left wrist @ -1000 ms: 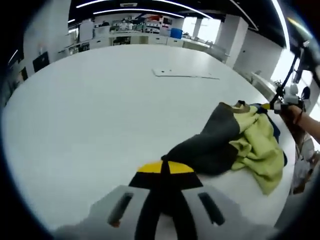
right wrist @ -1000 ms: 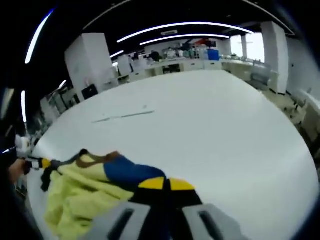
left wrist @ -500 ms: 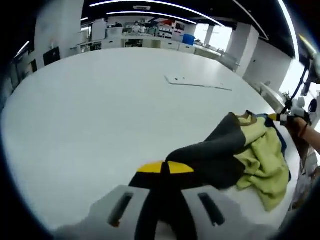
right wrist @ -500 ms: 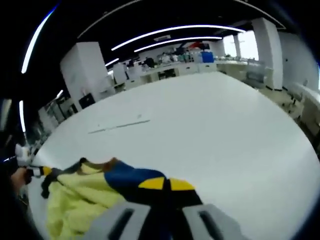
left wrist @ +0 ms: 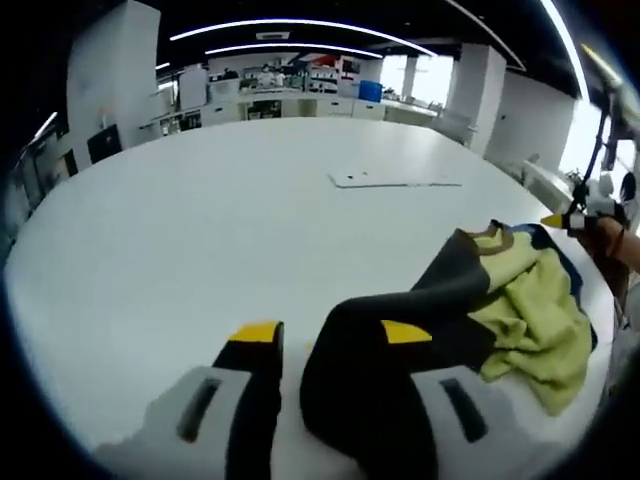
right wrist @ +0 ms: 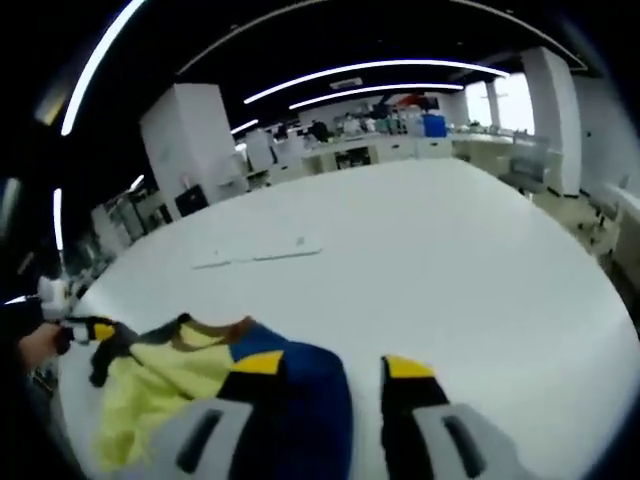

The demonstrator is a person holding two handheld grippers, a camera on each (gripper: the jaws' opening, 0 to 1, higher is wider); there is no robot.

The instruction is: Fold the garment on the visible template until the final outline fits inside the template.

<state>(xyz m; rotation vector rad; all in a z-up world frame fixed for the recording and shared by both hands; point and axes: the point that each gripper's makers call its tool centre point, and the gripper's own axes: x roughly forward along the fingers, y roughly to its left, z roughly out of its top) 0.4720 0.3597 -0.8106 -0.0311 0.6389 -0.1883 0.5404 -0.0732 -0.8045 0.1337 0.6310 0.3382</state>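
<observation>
A crumpled garment lies on the white table (left wrist: 180, 220), yellow-green (left wrist: 530, 310) in the middle, with a dark grey sleeve (left wrist: 440, 290) and a blue part (right wrist: 300, 385). My left gripper (left wrist: 330, 333) is open, the grey sleeve end lying loose between its jaws. My right gripper (right wrist: 333, 365) is open too, with blue cloth resting between its jaws and against the left one. Each gripper appears small at the far end of the garment in the other's view: the right gripper (left wrist: 578, 216) and the left gripper (right wrist: 88, 330), both held by a hand. A thin white template sheet (left wrist: 395, 180) (right wrist: 255, 257) lies flat further out on the table, apart from the garment.
The table (right wrist: 450, 250) stretches wide and bare beyond the garment. Its edge runs close behind the garment on the right of the left gripper view. White cabinets, desks and a blue bin (right wrist: 432, 126) stand far back in the room.
Both grippers have gone from shut on the cloth to open. The grey sleeve and the blue part now rest slack between the jaws. Both views shifted slightly.
</observation>
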